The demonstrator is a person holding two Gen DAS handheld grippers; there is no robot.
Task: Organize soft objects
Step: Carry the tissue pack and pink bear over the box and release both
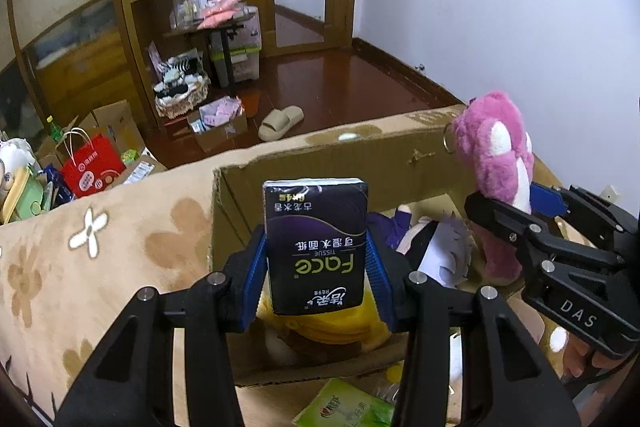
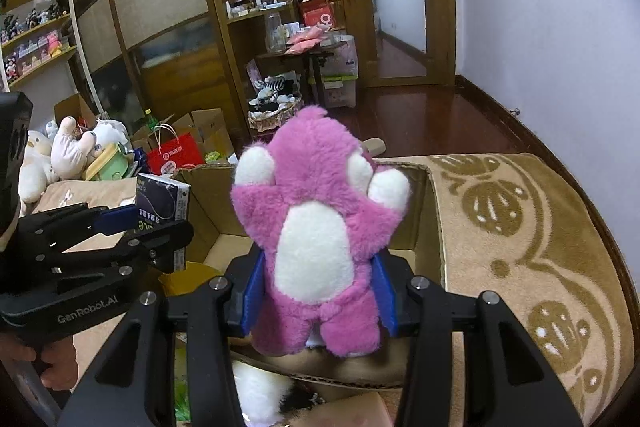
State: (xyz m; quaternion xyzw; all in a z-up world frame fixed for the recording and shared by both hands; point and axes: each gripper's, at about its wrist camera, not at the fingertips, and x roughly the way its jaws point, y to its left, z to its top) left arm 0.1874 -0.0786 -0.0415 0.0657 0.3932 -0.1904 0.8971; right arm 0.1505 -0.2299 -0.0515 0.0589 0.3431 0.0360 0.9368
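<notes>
My left gripper (image 1: 316,259) is shut on a black tissue pack (image 1: 316,243) and holds it upright over the open cardboard box (image 1: 288,163). The pack also shows in the right wrist view (image 2: 162,203). My right gripper (image 2: 318,287) is shut on a pink plush bear (image 2: 316,227) with white belly and paws, held above the box's right part. The bear also shows in the left wrist view (image 1: 496,163). Inside the box lie a doll with purple clothes (image 1: 436,243) and a yellow soft thing (image 1: 332,327).
The box sits on a beige patterned couch (image 2: 520,227). A green tissue pack (image 1: 344,407) lies near its front edge. Plush toys (image 2: 68,151) and a red bag (image 2: 176,155) stand at the left. A slipper (image 1: 280,123) and boxes lie on the wooden floor.
</notes>
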